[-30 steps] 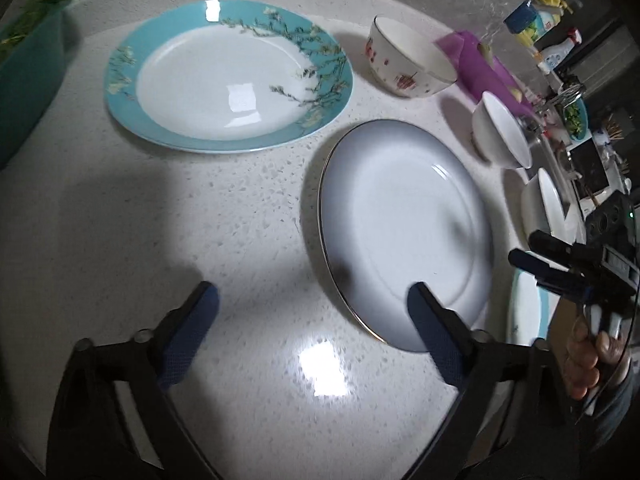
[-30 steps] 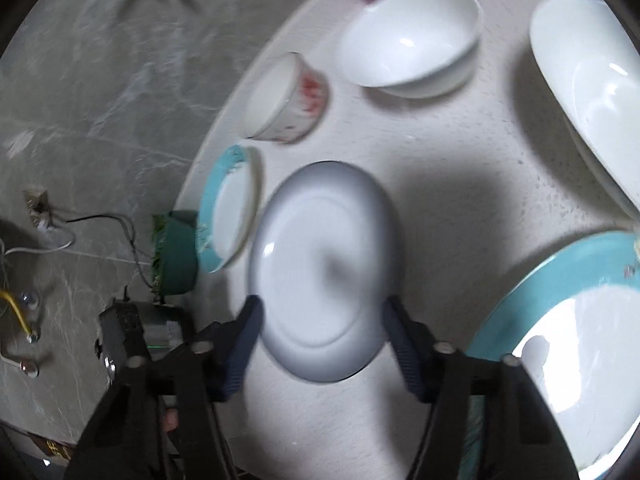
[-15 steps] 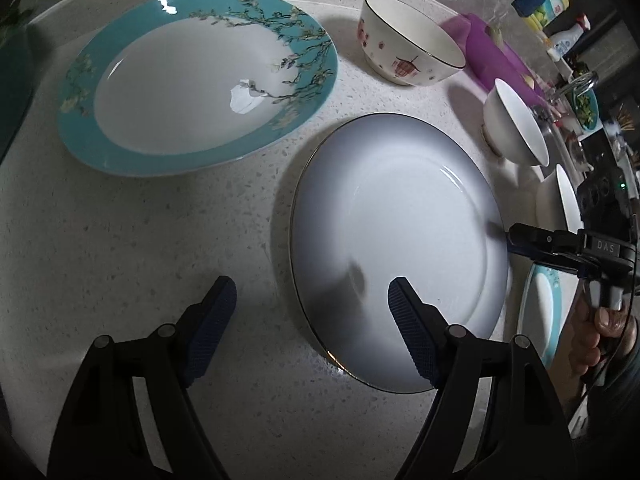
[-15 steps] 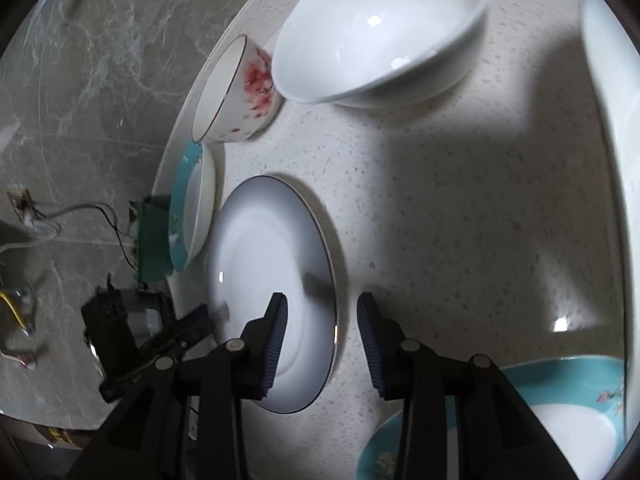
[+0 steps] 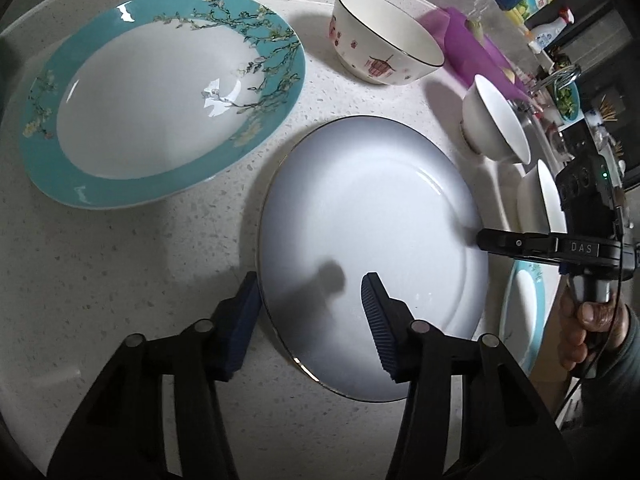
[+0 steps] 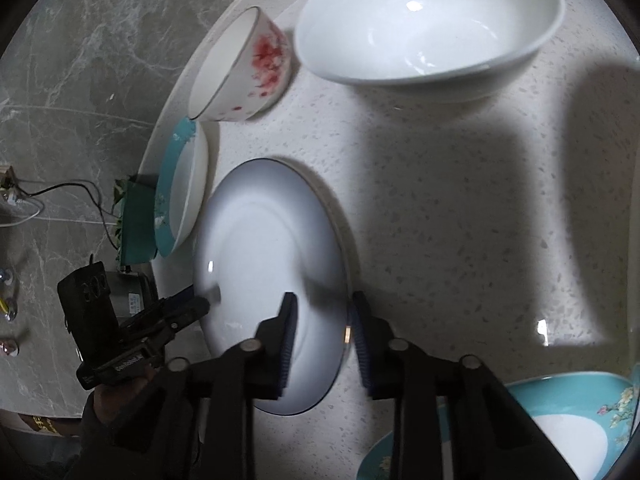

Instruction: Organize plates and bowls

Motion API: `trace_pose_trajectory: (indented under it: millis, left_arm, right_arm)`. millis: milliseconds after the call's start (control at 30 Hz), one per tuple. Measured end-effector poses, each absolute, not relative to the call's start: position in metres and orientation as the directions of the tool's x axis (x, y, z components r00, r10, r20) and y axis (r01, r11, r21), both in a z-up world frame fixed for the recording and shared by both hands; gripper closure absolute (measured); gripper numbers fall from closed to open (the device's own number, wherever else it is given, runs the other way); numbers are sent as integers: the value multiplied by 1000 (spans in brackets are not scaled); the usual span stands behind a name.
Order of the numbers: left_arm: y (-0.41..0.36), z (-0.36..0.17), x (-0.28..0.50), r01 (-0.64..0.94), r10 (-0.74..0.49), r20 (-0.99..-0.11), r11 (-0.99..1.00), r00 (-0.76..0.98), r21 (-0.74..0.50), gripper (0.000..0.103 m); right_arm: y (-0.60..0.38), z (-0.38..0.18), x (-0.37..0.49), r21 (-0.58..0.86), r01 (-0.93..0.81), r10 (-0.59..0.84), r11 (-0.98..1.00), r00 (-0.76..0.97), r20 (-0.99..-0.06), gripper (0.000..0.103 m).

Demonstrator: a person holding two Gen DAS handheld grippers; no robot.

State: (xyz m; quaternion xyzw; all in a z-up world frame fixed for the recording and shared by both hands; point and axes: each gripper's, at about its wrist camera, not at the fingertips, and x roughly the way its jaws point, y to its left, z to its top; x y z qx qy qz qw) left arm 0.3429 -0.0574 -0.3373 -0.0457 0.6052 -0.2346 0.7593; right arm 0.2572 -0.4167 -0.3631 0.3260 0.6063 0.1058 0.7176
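A pale blue-grey plate (image 5: pixel 372 240) with a thin dark rim lies on the speckled white table; it also shows in the right wrist view (image 6: pixel 264 272). My left gripper (image 5: pixel 308 312) is open and straddles the plate's near-left rim, one finger outside it, one over it. My right gripper (image 6: pixel 322 336) is partly closed, its jaws on either side of the plate's opposite rim, not clamped; in the left wrist view its fingertips (image 5: pixel 486 239) reach the plate's right edge.
A teal-rimmed floral plate (image 5: pixel 160 96) lies to the left. A red-patterned bowl (image 5: pixel 380 52) and a white bowl (image 5: pixel 494 120) stand behind. Another white dish (image 5: pixel 540 196) and a second teal plate (image 5: pixel 524 304) sit right. A purple mat (image 5: pixel 468 48) lies at the back.
My left gripper has moved forward and narrowed over the plate's near rim. My right gripper has moved down onto the opposite rim and closed in around it.
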Motion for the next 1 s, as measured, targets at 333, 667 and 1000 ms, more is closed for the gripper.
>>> trace_pose_trajectory:
  millis: [333,667,1000]
  left_arm:
    - [-55,-337,344,336,-367,-917,892,153,-301,67]
    - [-53,-336,348,311,-346,-924,907,162,-285,78]
    - [-45,-329,333,279,-361,-917,910,170,-307,79]
  right_arm:
    - [-423,-368,261,606,262,570,751,205,-795,87]
    - [-412,-361,266,546,230,513,806,190,-837,86]
    - [-409,-351,262,542,233,500,808,217,-838,86]
